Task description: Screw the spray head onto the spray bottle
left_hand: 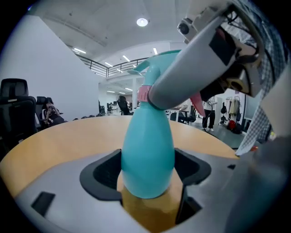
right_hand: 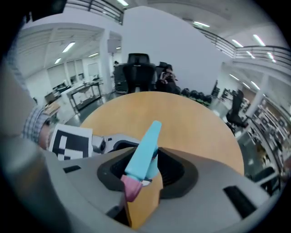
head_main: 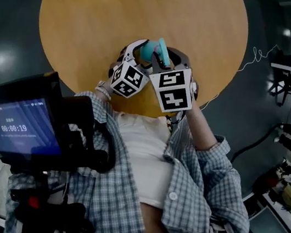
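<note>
The spray bottle (left_hand: 148, 154) is clamped by the left gripper (left_hand: 148, 173), the spray head (right_hand: 143, 152) by the right gripper (right_hand: 145, 170), at the table's (head_main: 93, 31) near edge; wide top is left beyond.

Round orange-brown table (head_main: 123, 20) fills the upper centre of the head view, with dark glossy floor (head_main: 4, 32) around it. A teal spray bottle (left_hand: 148, 154) sits over its lower edge; standing or lifted, can't tell.

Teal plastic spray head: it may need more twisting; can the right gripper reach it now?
Likely yes: the right gripper is closed on the teal spray head; the left gripper holds the teal bottle lower down.
</note>
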### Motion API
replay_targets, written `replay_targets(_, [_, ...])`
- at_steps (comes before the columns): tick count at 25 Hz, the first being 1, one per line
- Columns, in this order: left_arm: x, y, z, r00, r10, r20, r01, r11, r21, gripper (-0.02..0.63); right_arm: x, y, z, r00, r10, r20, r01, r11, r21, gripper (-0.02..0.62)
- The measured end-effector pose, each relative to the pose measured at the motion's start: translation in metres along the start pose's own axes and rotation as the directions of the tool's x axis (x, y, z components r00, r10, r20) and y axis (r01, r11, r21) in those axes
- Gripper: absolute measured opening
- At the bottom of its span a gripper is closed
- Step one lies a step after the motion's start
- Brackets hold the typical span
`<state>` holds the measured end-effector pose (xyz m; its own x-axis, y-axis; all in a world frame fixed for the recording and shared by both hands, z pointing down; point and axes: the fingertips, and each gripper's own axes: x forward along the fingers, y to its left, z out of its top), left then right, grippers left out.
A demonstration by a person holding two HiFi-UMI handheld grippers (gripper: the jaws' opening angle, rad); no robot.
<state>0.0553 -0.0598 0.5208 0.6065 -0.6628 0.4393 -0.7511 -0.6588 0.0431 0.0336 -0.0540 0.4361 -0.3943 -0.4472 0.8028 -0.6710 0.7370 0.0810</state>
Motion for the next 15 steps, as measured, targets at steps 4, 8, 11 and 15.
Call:
replay_targets(4, [0.0, 0.008, -0.005, 0.998, 0.057, -0.009, -0.057, 0.998, -0.004, 0.362, 0.003, -0.001, 0.002, 0.989, -0.145, 0.006, 0.141, 0.969, 0.203, 0.124])
replay_targets(8, [0.0, 0.011, -0.004, 0.998, 0.056, -0.003, -0.056, 0.998, -0.016, 0.364, 0.006, 0.001, 0.007, 0.986, -0.142, 0.083, 0.122, 0.97, 0.209, 0.126])
replay_targets(11, [0.001, 0.01, -0.001, 0.999, 0.045, 0.002, -0.045, 0.999, -0.016, 0.363, 0.006, 0.002, 0.009, 0.986, -0.047, 0.158, 0.018, 0.984, 0.176, 0.152])
replay_targets(15, [0.0, 0.01, -0.003, 0.999, 0.036, 0.002, -0.036, 0.999, -0.018, 0.362, 0.003, 0.007, 0.011, 0.974, 0.047, 0.22, -0.088, 0.98, 0.18, 0.242])
